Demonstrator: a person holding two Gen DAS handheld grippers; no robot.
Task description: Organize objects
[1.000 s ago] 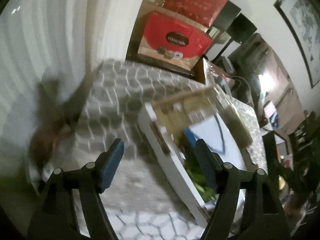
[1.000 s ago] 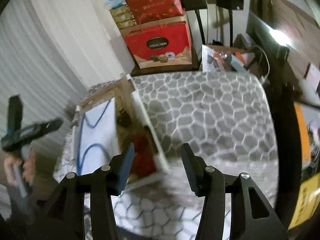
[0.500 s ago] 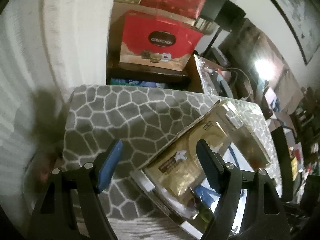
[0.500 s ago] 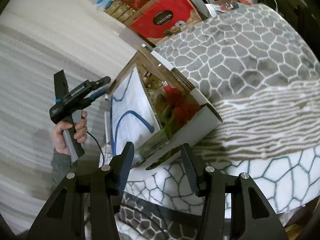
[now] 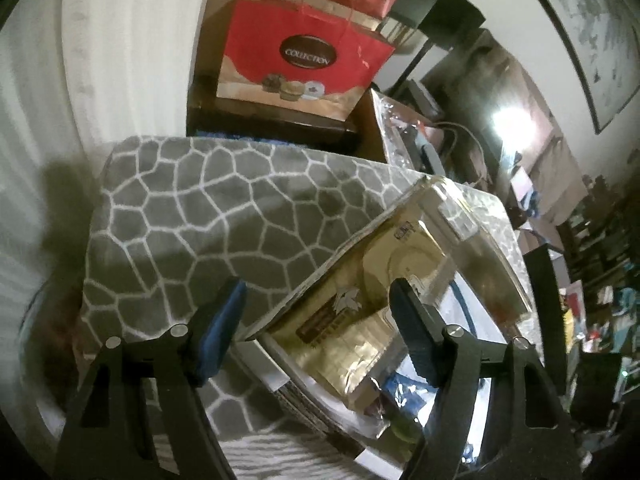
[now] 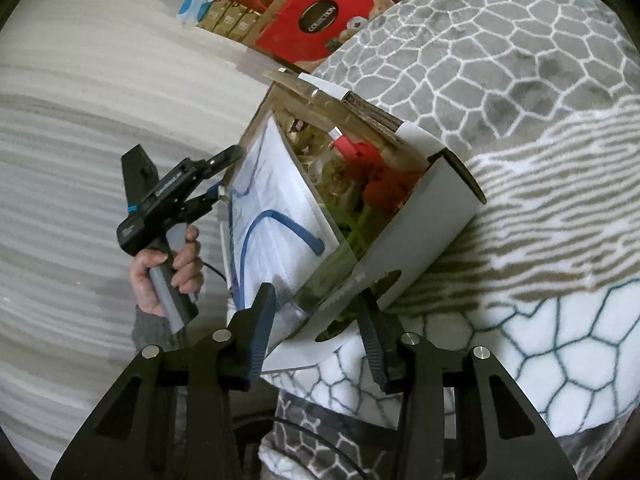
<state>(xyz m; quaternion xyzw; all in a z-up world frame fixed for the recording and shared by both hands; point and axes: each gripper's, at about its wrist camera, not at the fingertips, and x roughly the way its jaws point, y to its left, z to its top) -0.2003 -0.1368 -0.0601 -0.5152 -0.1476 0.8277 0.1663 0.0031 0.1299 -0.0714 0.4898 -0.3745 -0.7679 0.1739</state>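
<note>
A white cardboard box [image 6: 436, 204] lies on a grey patterned blanket [image 6: 500, 60]. It holds a white bag with a blue cord handle [image 6: 272, 216], a red item [image 6: 372, 168] and green stems. My right gripper [image 6: 316, 320] is closing, its jaws either side of the box's near end wall; the pads do not visibly press on it. A gold chocolate box in clear plastic [image 5: 384, 280] leans on the box's rim [image 5: 272, 372]. My left gripper [image 5: 316, 312] is closing with a corner of the gold box between its fingers, not gripped. The left gripper [image 6: 216, 180], held by a hand [image 6: 168, 268], sits at the box's far-left side.
A red "Collection" gift bag [image 5: 300, 60] and more red and gold boxes are stacked on dark furniture behind the blanket [image 5: 200, 208]. A white ribbed curtain fills the left side. A white blanket with teal lines [image 6: 540, 340] lies under the box's near end. Cluttered shelves are at far right.
The right view has rolled and dropped toward the box's near end, and its jaws have narrowed. The left view has swung over the gold box, which now sits closer between its fingers.
</note>
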